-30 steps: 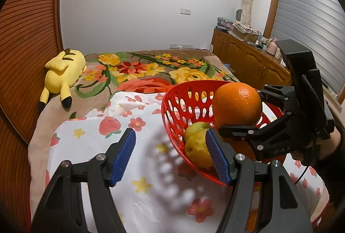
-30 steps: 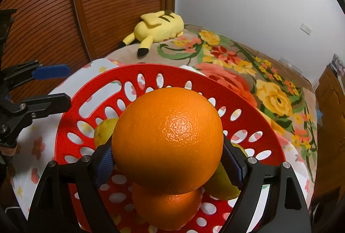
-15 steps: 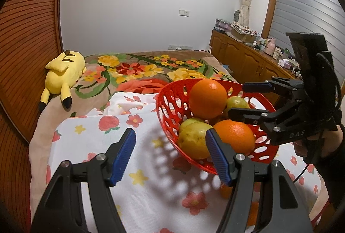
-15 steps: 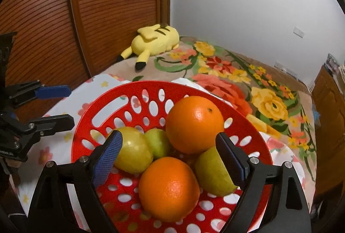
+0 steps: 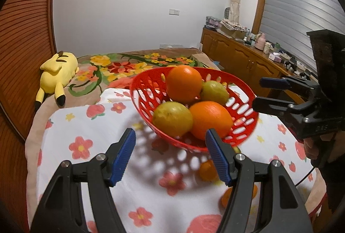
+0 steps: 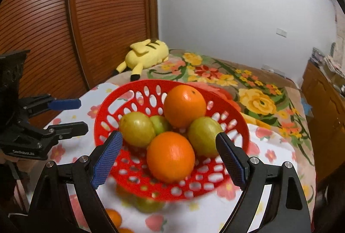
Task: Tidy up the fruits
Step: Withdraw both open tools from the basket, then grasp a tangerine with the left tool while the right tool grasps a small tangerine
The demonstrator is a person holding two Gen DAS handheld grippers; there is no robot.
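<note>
A red slotted basket (image 6: 103, 112) (image 5: 138, 90) stands on the flowered white cloth (image 5: 86, 125). In it lie two oranges (image 6: 185, 106) (image 6: 170, 156) and three yellow-green fruits (image 6: 137, 128) (image 6: 203, 136) (image 6: 159, 124). My right gripper (image 6: 169, 137) hangs open just in front of and above the basket, with nothing between its blue pads. In the left wrist view the right gripper (image 5: 258, 93) sits at the basket's right rim. My left gripper (image 5: 170, 155) is open and empty, short of the basket's near wall. Small loose oranges (image 5: 208, 170) (image 5: 226, 198) lie on the cloth beside the basket.
A yellow plush toy (image 5: 57, 71) lies on the floral bedspread (image 5: 133, 65) behind the basket. Slatted wooden doors (image 6: 43, 28) stand to the left. A wooden sideboard (image 5: 248, 60) with clutter runs along the right. A hand (image 5: 314, 146) grips the right gripper.
The right gripper let go of the big orange, which now rests in the basket, and drew back and upward. The left gripper drifted back slightly, still open.
</note>
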